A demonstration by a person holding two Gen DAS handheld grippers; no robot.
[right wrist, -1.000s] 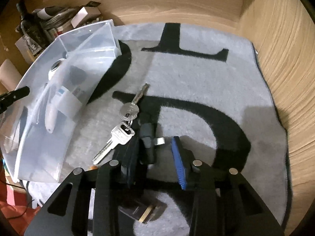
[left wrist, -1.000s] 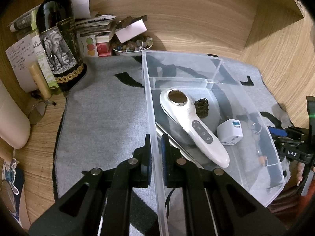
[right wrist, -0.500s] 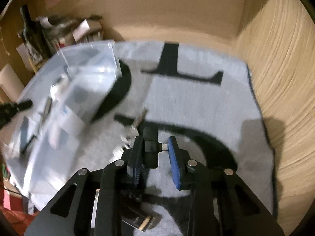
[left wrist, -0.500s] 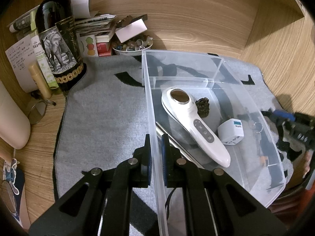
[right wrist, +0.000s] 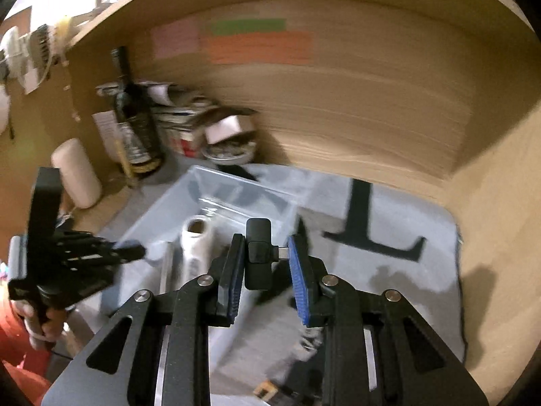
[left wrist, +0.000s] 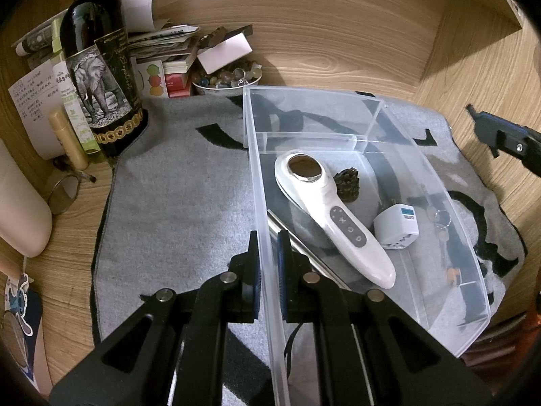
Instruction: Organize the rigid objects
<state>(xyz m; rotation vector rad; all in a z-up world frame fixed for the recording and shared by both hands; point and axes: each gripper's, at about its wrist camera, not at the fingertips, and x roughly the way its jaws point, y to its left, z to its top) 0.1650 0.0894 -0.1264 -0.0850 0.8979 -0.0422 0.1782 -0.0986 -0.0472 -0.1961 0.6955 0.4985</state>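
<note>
A clear plastic bin [left wrist: 449, 209] sits on the grey mat [left wrist: 182, 196]. It holds a white handheld device [left wrist: 331, 213], a white plug adapter [left wrist: 397, 225], a dark pinecone-like piece [left wrist: 346, 184] and a metal strip. My left gripper [left wrist: 268, 270] is shut on the bin's left wall. My right gripper [right wrist: 265, 267] is shut on a small black USB dongle [right wrist: 258, 253], held in the air above the bin [right wrist: 209, 199]. It also shows at the right edge of the left wrist view [left wrist: 503, 135]. A bunch of keys [left wrist: 441, 223] lies on the mat behind the bin's right wall.
A dark wine bottle [left wrist: 98, 67], papers, boxes and a bowl of stones [left wrist: 226, 79] crowd the back left corner. Wooden walls close the back and right. A pale cylinder [left wrist: 20, 213] lies at the left. A small black item [right wrist: 267, 389] lies on the mat below my right gripper.
My right gripper closed on the black dongle, lifted it off the mat and swung it up and left over the bin. The left gripper kept its hold on the bin wall.
</note>
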